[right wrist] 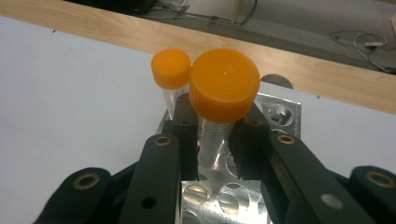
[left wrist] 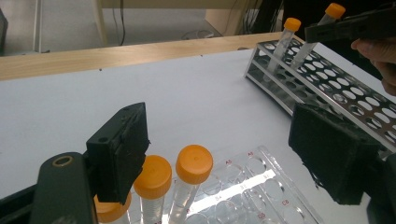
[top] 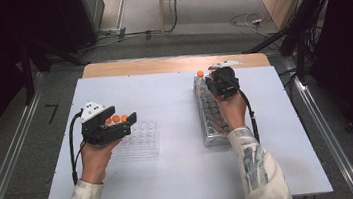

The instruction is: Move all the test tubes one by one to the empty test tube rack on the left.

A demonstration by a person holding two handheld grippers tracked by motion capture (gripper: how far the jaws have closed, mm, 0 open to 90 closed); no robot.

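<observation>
Right gripper [right wrist: 217, 140] is clamped on a capped tube [right wrist: 219, 116]; left gripper [left wrist: 224, 154] is held released. Tube judged light, rigid, slippery; best gripped just below its cap.

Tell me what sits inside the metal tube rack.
The metal tube rack holds one orange-capped clear tube standing in a far-end hole. The right gripper is shut on a second orange-capped tube over the rack; its lower end is hidden by the jaws. The other visible holes are empty.

Clear orange-capped tube [right wrist: 219, 107] — upright, tilted slightly — over metal rack [right wrist: 280, 112].
</observation>
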